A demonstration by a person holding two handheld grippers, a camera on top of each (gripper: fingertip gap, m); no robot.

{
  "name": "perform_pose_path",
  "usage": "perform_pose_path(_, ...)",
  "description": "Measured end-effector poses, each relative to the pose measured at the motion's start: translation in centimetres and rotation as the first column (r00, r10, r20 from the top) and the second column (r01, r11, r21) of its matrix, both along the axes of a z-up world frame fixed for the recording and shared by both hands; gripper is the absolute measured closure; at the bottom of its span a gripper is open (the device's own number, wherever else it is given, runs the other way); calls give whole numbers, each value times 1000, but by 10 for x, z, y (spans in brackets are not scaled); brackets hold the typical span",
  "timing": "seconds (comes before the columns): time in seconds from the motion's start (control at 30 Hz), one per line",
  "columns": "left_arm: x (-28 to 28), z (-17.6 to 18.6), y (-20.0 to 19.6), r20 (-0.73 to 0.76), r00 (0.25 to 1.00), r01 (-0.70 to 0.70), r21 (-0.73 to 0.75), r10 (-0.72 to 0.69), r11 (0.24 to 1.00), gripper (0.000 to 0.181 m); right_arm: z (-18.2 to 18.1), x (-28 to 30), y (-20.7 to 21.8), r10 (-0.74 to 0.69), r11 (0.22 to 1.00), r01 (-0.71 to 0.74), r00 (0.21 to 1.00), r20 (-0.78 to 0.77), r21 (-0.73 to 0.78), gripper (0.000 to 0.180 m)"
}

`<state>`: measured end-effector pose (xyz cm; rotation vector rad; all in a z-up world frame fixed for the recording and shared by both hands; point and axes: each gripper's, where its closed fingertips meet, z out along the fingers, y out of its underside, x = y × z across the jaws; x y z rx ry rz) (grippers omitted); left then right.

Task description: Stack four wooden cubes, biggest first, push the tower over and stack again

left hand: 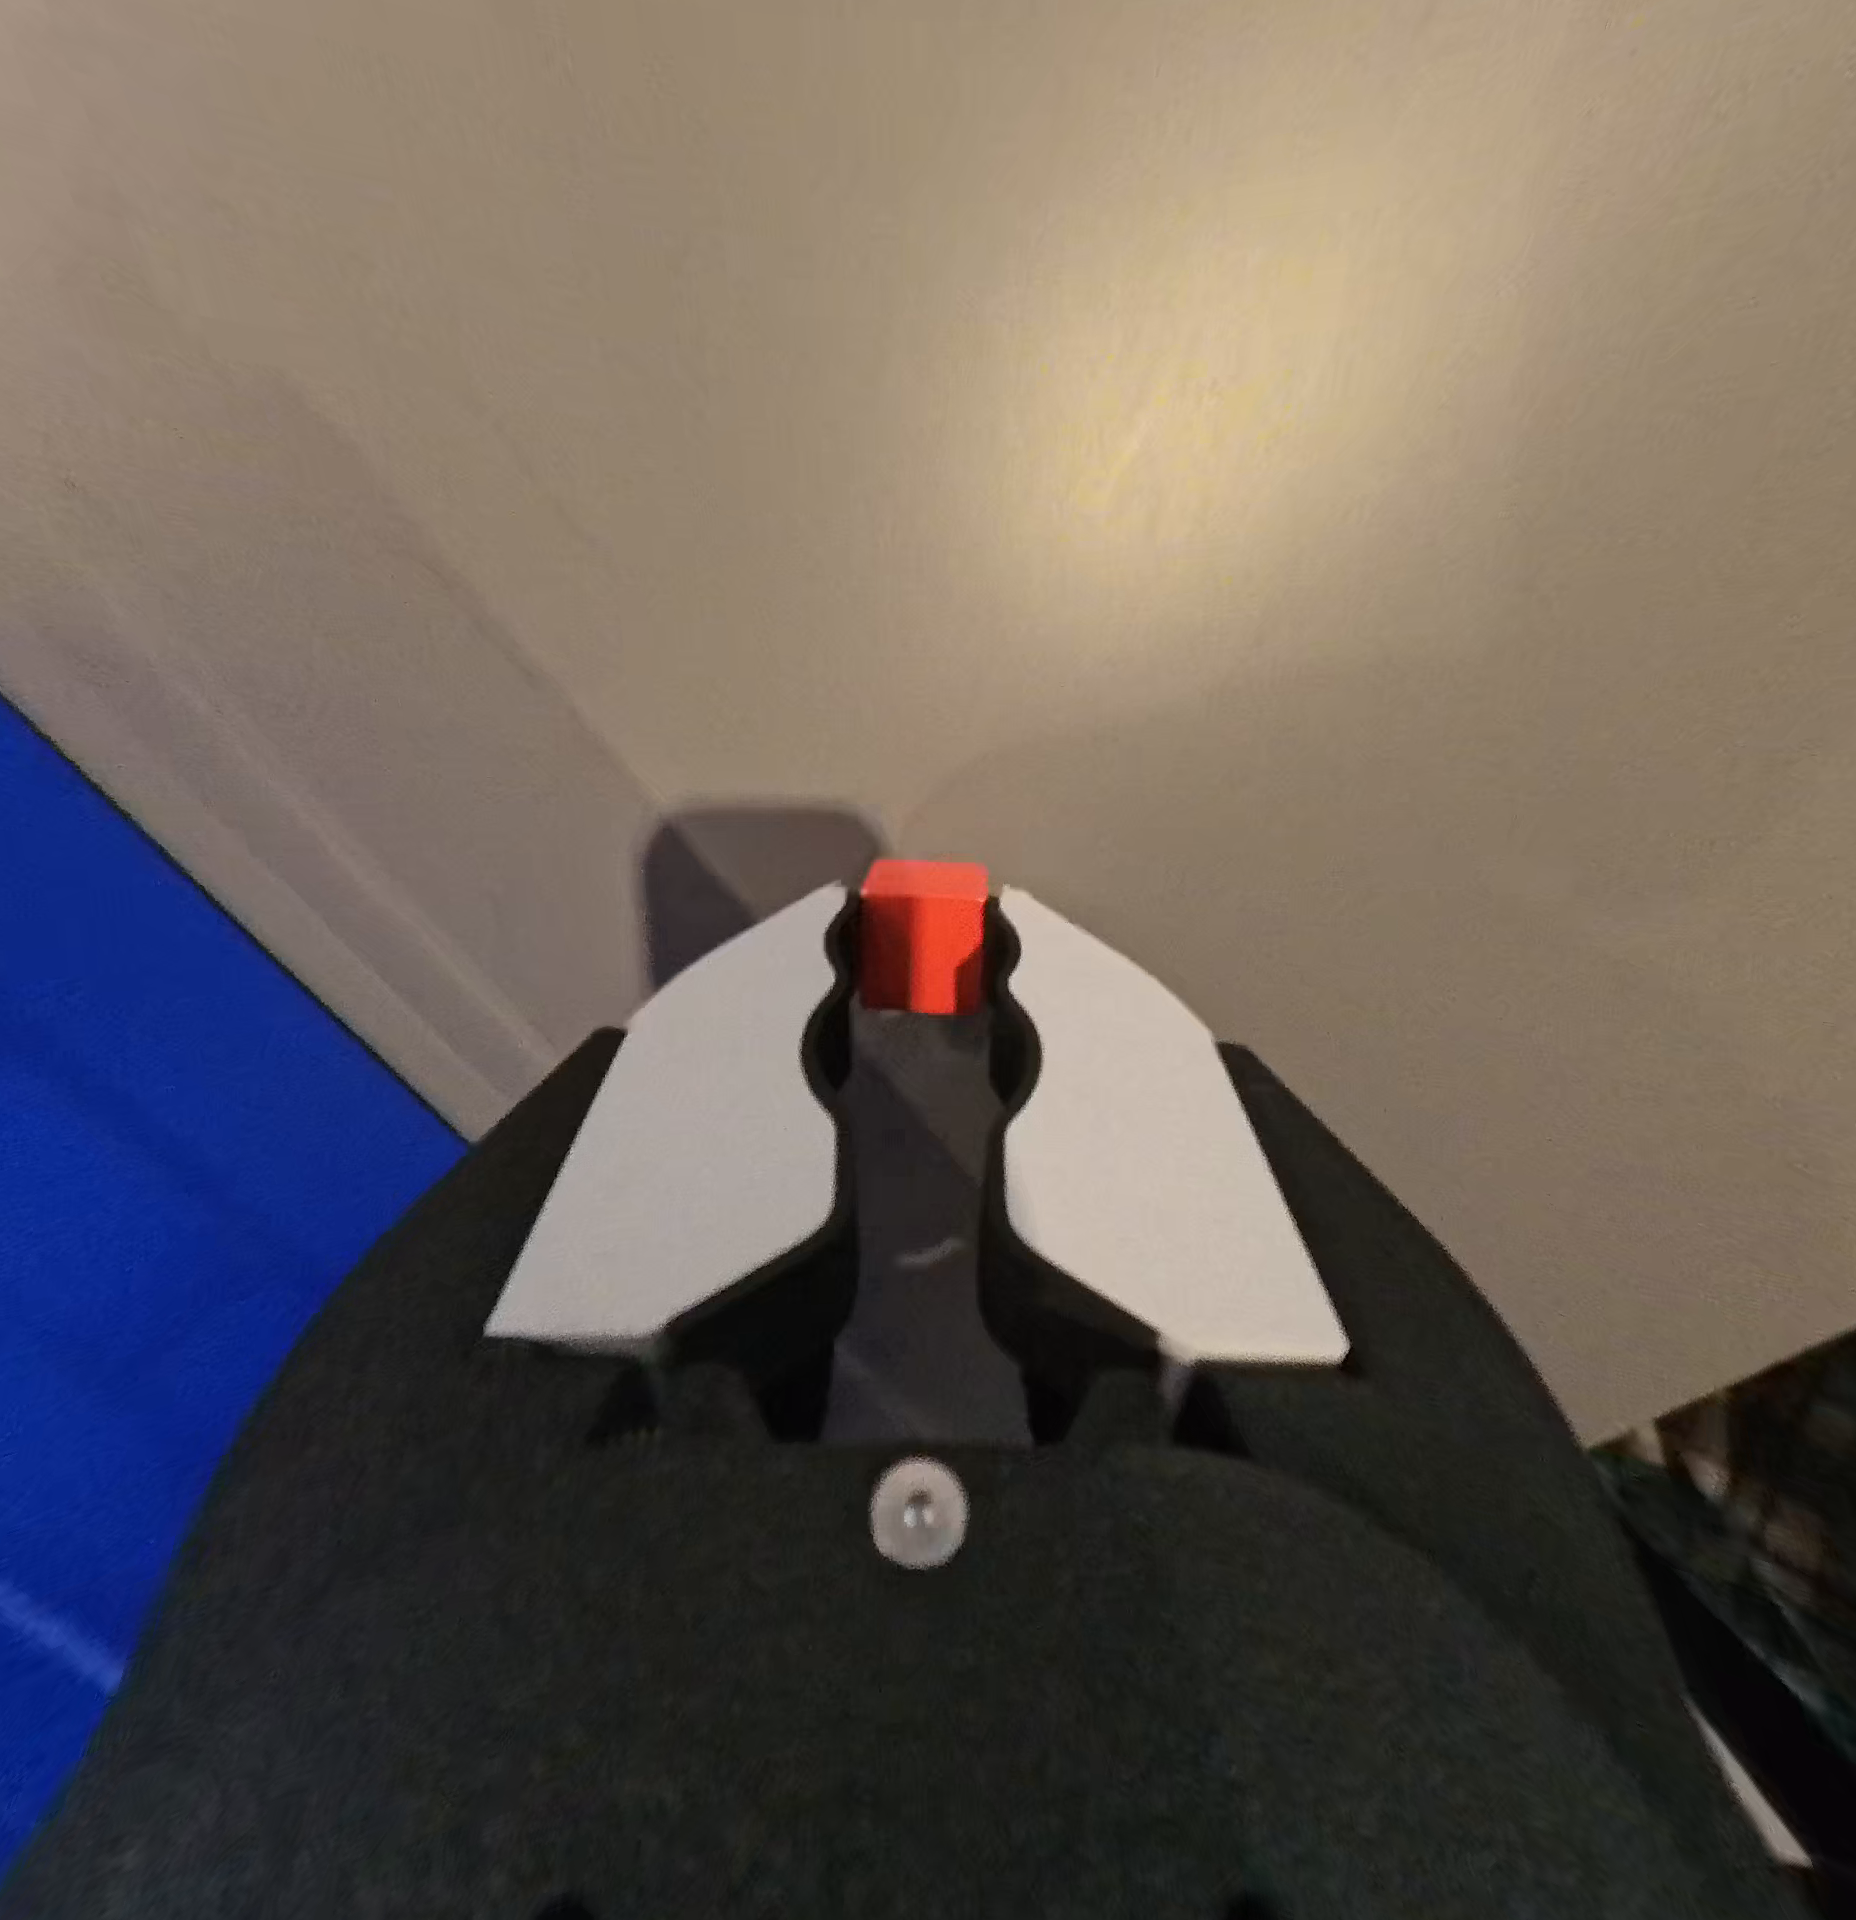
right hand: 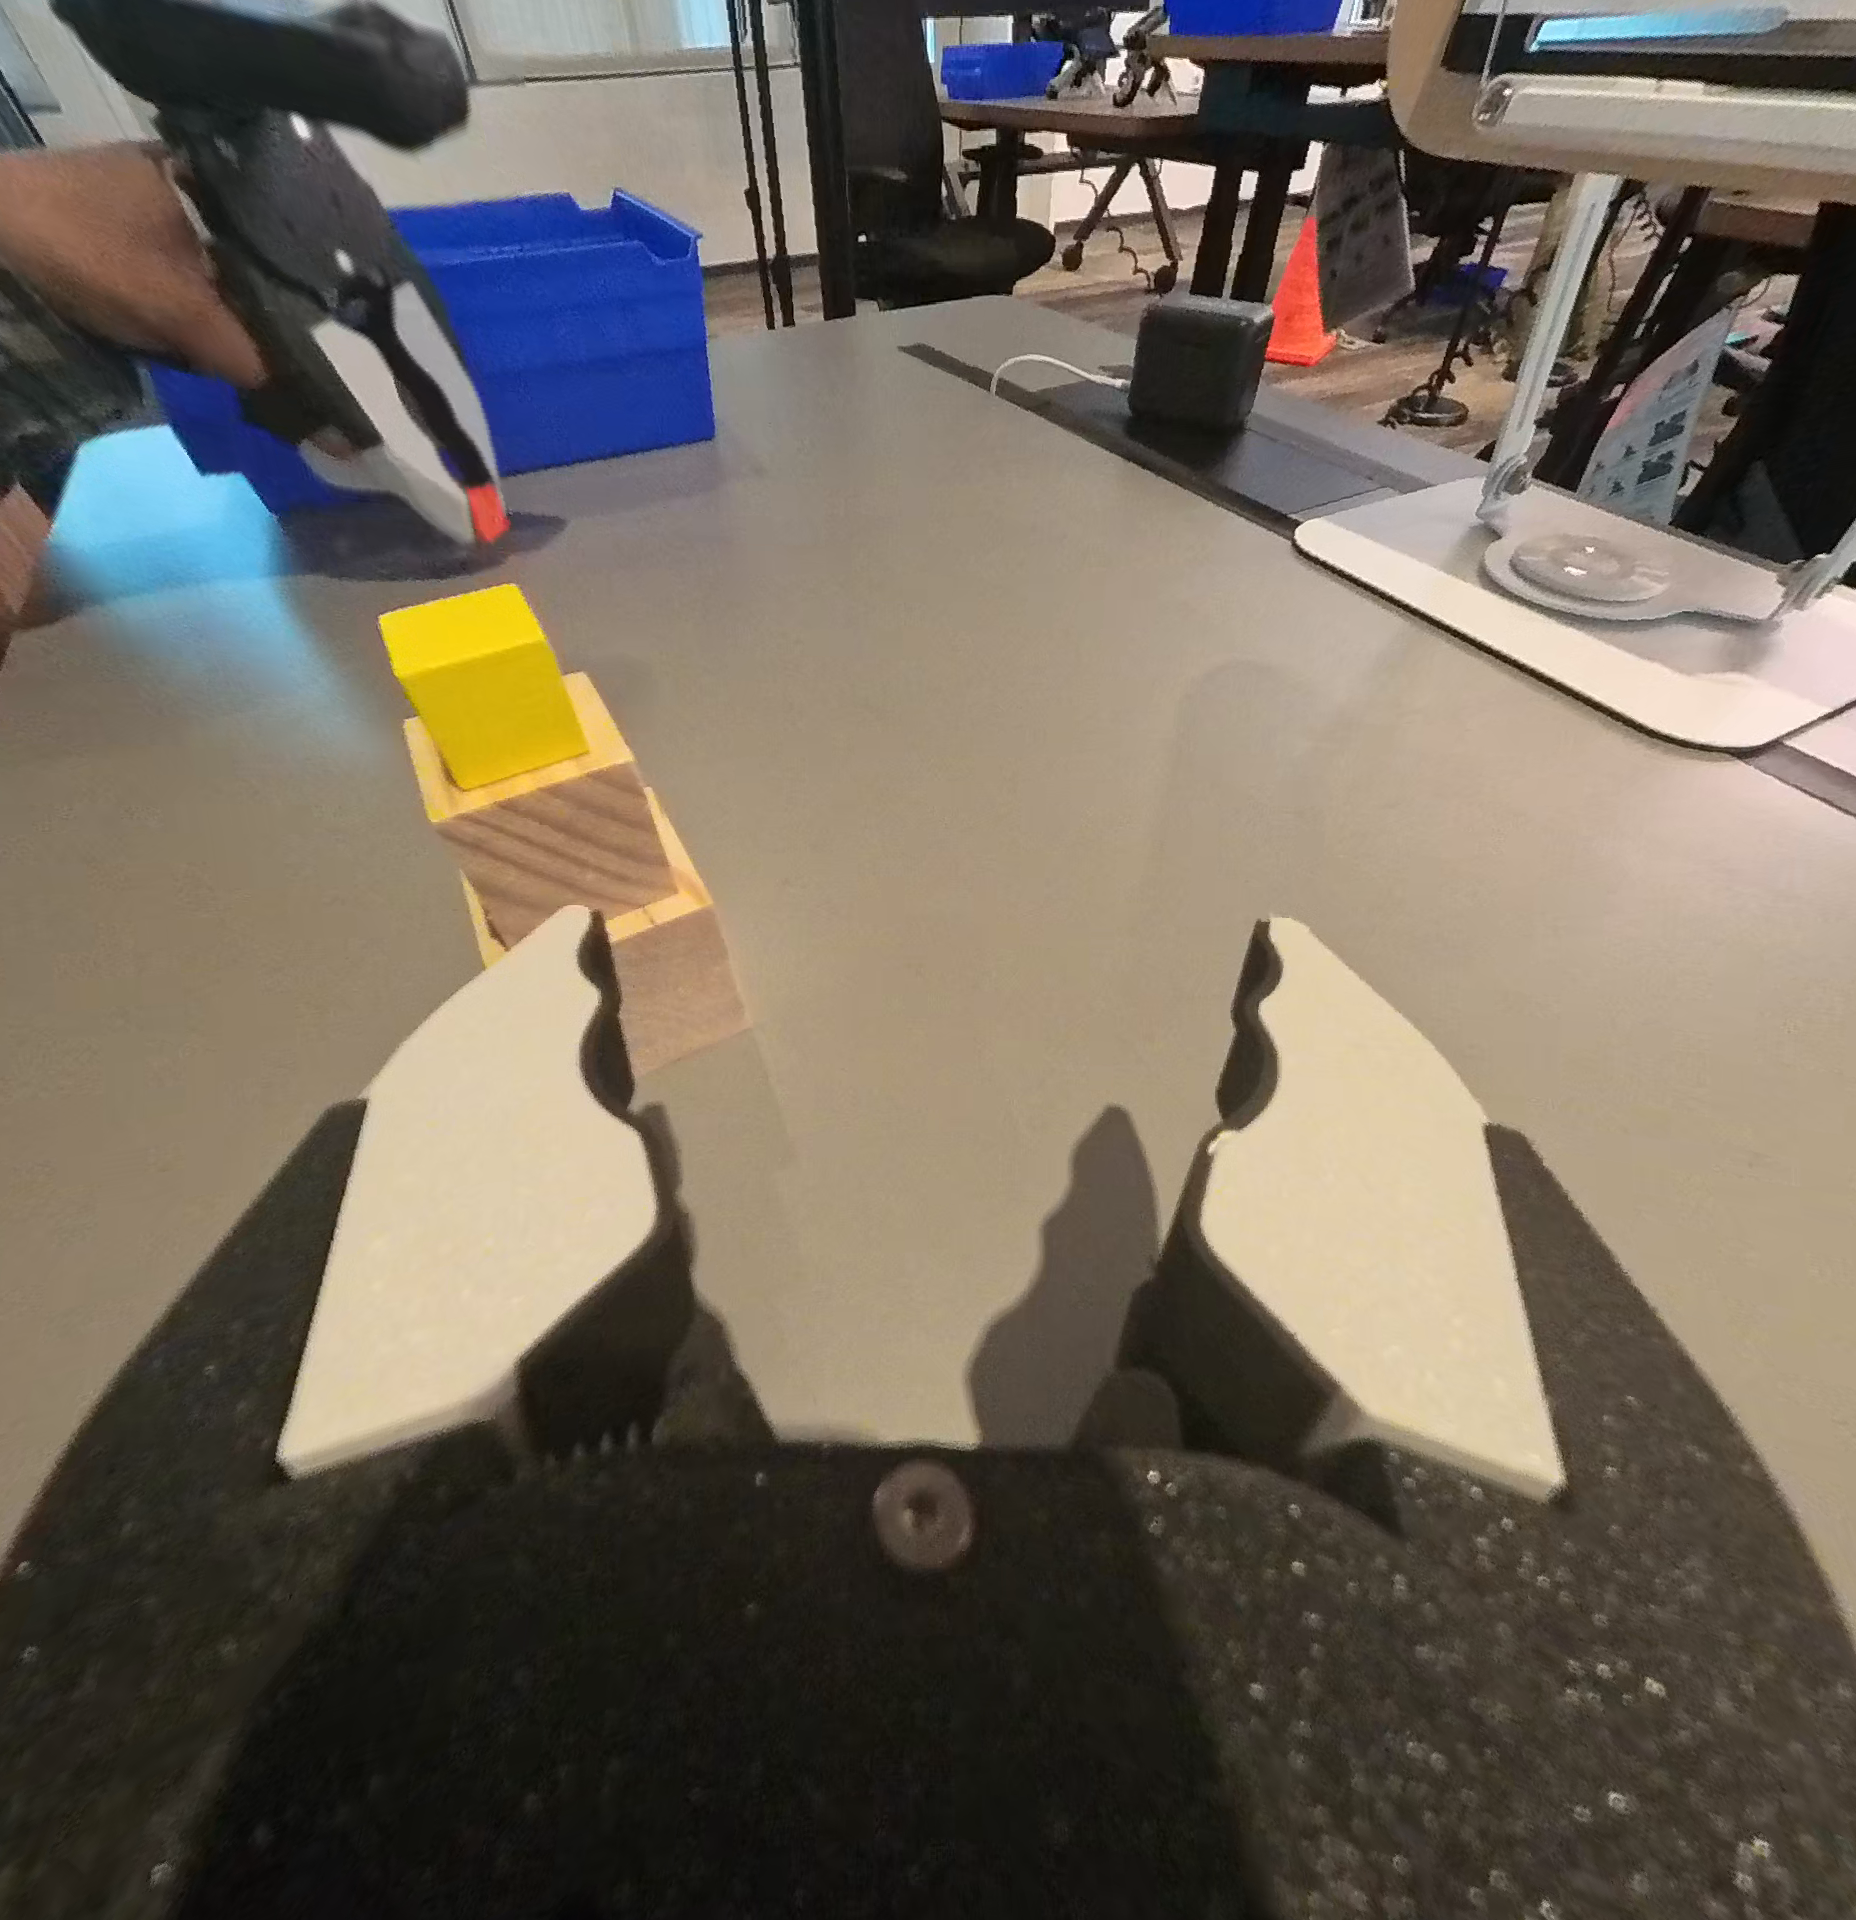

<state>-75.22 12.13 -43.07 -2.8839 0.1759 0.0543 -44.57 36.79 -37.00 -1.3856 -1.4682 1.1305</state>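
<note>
A tower of three cubes stands on the grey table (right hand: 1007,675): a yellow cube (right hand: 482,681) on a middle wooden cube (right hand: 550,821) on the biggest wooden cube (right hand: 675,971). My left gripper (left hand: 922,914) is shut on a small red cube (left hand: 919,951) at its fingertips. In the right wrist view the left gripper (right hand: 467,509) holds the red cube (right hand: 485,514) above the table, behind and above the tower. My right gripper (right hand: 924,935) is open and empty, low over the table, just right of the tower's base.
A blue bin (right hand: 560,322) stands behind the tower and also shows in the left wrist view (left hand: 124,1143). A black box (right hand: 1199,358) with a white cable sits on a dark strip at the back right. A white stand base (right hand: 1589,613) is at the right edge. The grippers' ends are close to 40 cm from one another. To reach the white stand base (right hand: 1589,613) in a straight line is about 35 cm for my right fingers, about 50 cm for my left.
</note>
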Motion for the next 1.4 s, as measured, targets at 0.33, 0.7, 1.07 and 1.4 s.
perform_pose_path(0.33, 154, 127, 115, -49, 889, 458, 140, -456, 878, 159, -4, -1, 1, -3, 1000, 3, 1000, 18, 7, 69)
perform_pose_path(0.7, 271, 120, 166, 6, 765, 644, 27, -644, 765, 159, -1, 0, -1, 9, 1000, -10, 1000, 13, 19, 69)
perform_pose_path(1.07, 281, 103, 163, 14, 732, 681, -41, -681, 731, 159, 0, -1, -5, 20, 1000, -20, 1000, 11, 23, 69)
perform_pose_path(1.4, 278, 100, 164, 29, 726, 688, -48, -687, 724, 158, 0, 0, -5, 22, 1000, -22, 1000, 11, 22, 69)
